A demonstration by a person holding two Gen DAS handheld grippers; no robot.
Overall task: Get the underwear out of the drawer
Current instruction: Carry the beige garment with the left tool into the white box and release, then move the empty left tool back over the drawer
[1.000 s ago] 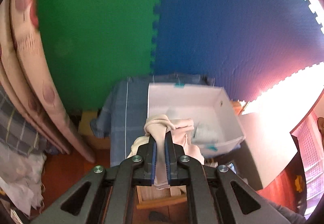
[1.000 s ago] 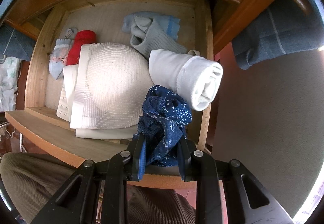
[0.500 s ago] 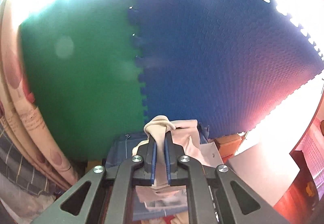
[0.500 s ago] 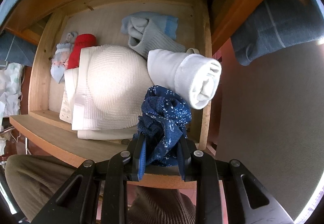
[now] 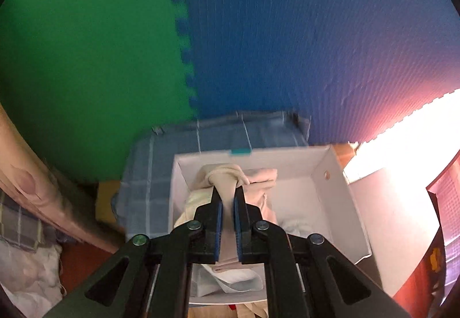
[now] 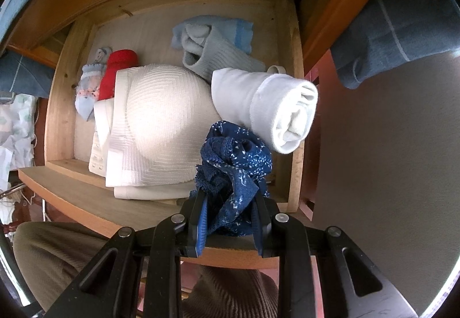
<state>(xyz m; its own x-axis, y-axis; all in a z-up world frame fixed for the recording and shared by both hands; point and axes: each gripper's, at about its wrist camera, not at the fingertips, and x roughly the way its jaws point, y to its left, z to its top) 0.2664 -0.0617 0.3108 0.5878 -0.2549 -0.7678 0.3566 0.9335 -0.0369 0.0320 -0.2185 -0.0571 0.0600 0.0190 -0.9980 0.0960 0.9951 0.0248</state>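
My left gripper (image 5: 228, 197) is shut on beige underwear (image 5: 230, 177) and holds it over the open white box (image 5: 330, 171). My right gripper (image 6: 228, 200) is shut on dark blue patterned underwear (image 6: 235, 162) above the front right corner of the open wooden drawer (image 6: 296, 116). In the drawer lie a white bra (image 6: 161, 122), a rolled white garment (image 6: 276, 105), grey and light blue socks (image 6: 215, 42), a red roll (image 6: 118, 70) and a small pale sock (image 6: 89, 85).
The white box rests on a blue checked cloth (image 5: 161, 174), in front of a green and blue foam mat wall (image 5: 258, 30). White cloth (image 5: 296, 226) lies in the box. Bedding (image 5: 23, 203) is at the left. A grey surface (image 6: 388, 174) lies right of the drawer.
My left gripper swung up toward the wall, then came back down over the white box with the beige underwear. My right gripper stays nearly still, holding the blue underwear.
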